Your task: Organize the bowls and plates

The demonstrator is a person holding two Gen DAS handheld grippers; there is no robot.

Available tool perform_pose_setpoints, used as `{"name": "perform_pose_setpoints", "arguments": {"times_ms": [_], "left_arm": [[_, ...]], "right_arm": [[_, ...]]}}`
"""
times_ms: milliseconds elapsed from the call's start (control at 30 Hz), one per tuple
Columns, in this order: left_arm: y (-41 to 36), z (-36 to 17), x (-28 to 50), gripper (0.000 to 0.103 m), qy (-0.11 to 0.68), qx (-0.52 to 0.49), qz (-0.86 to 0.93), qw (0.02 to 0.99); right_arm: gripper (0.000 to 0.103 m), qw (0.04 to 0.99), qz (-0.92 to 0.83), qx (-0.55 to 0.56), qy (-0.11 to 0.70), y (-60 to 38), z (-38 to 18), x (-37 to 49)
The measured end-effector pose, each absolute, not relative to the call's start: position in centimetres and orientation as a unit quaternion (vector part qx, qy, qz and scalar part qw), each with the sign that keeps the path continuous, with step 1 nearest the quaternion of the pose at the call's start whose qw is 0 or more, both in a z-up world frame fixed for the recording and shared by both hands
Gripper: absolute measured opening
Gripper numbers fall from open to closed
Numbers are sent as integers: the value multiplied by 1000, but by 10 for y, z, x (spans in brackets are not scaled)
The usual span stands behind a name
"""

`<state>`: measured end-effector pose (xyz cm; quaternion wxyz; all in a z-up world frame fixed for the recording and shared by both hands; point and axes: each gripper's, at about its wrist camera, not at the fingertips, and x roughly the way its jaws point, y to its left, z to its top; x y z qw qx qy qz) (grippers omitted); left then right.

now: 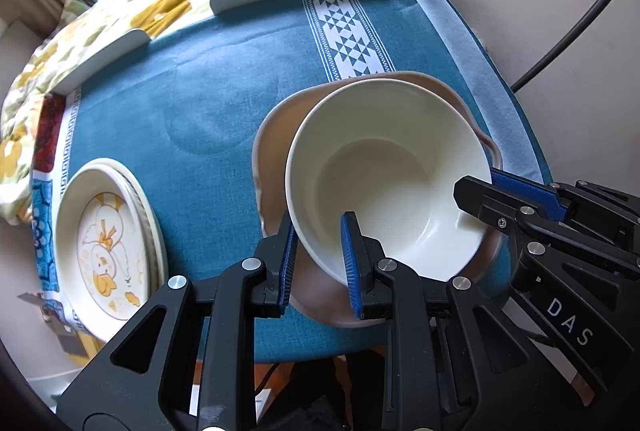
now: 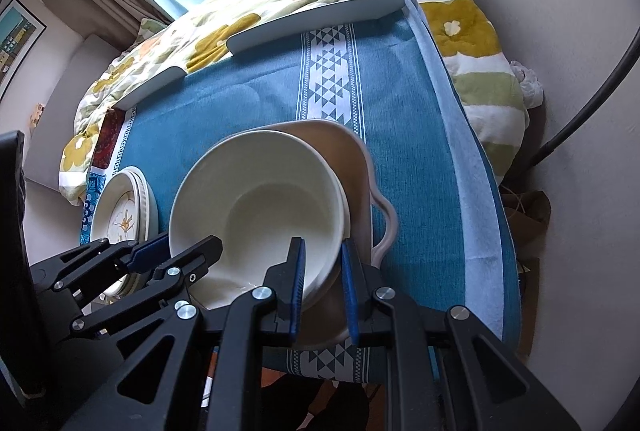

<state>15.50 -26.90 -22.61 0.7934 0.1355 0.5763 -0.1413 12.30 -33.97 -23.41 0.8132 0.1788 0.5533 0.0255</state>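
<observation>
The round cream ceramic bowl (image 1: pixel 384 175) sits inside a wider pale pink wavy-rimmed bowl (image 1: pixel 276 135) near the table's (image 1: pixel 192 79) front edge. The left gripper (image 1: pixel 320 255) and right gripper (image 2: pixel 323 271) each pinch the cream bowl's rim, nearly closed. Stacked cream patterned plates (image 1: pixel 104 247) lie by the left edge; bare blue cloth between.

Seeing two bowls nesting: one cream bowl (image 1: pixel 384 167) in one pinkish bowl (image 1: pixel 276 135). Two plates (image 1: pixel 104 239) stacking on the desk (image 1: pixel 208 79). Two grippers showing.
</observation>
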Motion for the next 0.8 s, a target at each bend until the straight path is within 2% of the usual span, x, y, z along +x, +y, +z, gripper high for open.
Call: {"name": "perform_pose_setpoints", "arguments": {"times_ms": [300,567,600,633,667,700,733,767,800], "left_arm": [[-263,-219,155,19,575,120,-145,797],[-244,-166,149,22,530,102,-151,828],[-239,-156,148,31,523,98,-153,833],[-233,-147,146,56,514,95,-154,839],[-228,-138,143,75,501,94,-155,846],[-222,-130,139,103,485,96,-155,855],[-217,-122,134,103,468,98,-156,864],[-213,-118,131,103,459,102,-162,868],[-211,-117,129,103,462,108,-171,864]], "right_arm": [[16,816,34,182,547,-342,-229,122],[16,838,52,167,517,-348,-188,112],[16,842,57,167,509,-350,-180,111],[17,848,59,165,500,-352,-172,109],[18,853,60,160,493,-354,-165,106],[32,858,60,153,487,-355,-157,104],[46,862,60,148,481,-357,-151,102],[82,866,60,146,475,-360,-147,99],[103,868,63,144,472,-362,-145,97]]}}
